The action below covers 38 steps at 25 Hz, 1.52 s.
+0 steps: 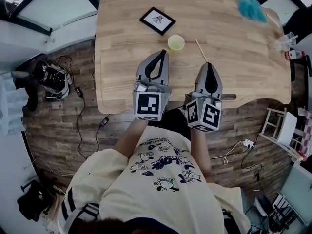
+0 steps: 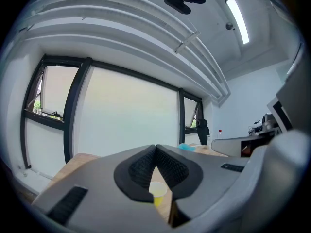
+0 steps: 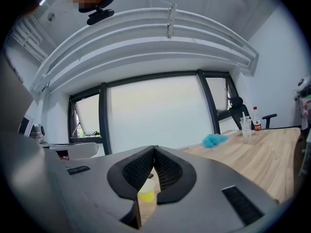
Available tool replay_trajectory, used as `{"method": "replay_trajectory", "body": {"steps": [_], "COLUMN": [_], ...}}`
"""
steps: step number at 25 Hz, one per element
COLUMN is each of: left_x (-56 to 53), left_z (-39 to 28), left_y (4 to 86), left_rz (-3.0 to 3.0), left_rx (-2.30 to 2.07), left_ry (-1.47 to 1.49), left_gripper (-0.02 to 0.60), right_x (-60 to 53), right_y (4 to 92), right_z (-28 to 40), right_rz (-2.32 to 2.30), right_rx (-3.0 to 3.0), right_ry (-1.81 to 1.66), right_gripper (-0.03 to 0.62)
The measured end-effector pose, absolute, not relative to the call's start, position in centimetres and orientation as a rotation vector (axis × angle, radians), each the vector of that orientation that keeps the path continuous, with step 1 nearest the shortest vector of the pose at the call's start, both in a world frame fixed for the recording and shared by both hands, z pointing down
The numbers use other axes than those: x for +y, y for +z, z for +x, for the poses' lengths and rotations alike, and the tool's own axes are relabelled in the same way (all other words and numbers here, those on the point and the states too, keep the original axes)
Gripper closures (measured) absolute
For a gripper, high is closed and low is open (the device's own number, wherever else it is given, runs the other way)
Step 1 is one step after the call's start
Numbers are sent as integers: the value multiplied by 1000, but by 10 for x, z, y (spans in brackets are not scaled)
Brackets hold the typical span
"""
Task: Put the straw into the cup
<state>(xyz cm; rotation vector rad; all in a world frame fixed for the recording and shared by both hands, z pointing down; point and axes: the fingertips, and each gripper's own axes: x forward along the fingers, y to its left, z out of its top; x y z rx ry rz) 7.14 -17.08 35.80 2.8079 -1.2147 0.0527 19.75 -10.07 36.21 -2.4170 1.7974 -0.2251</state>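
Observation:
A small yellow cup [image 1: 176,42] stands upright near the middle of the wooden table [image 1: 234,43]. A thin tan straw [image 1: 201,49] lies flat to the cup's right. My left gripper [image 1: 161,53] is shut and empty, its tips just short of the cup on the near side. My right gripper [image 1: 209,65] is shut too, tips close to the straw's near end, holding nothing. The cup [image 2: 158,193] shows below the left gripper's [image 2: 155,148] closed tips in the left gripper view. In the right gripper view the cup [image 3: 147,191] peeks under my right gripper [image 3: 155,149].
A black-framed marker card [image 1: 157,20] lies beyond the cup. A blue fluffy duster [image 1: 252,8] sits at the far right, with a clear plastic cup and bottle [image 1: 287,43] at the right edge. A white stand [image 1: 282,126] is on the floor at right; cables and gear [image 1: 53,77] at left.

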Motion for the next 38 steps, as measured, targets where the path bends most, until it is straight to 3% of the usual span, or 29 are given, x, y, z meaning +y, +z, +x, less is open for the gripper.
{"method": "replay_trajectory", "body": {"steps": [18,38], "left_x": [-196,-224], "left_z": [77,132], "left_y": [377,398], "left_rz": [2730,2668], "left_rx": [-1281,-1290], "left_ry": [122,189], "left_gripper": [560,560], "right_x": [-130,-166], "right_y": [386,435], "right_z": [222,274], "right_rz": [-2428,-2482], "right_rx": [1844,1955], "right_ry": [-323,-566], "right_gripper": [595,595]}}
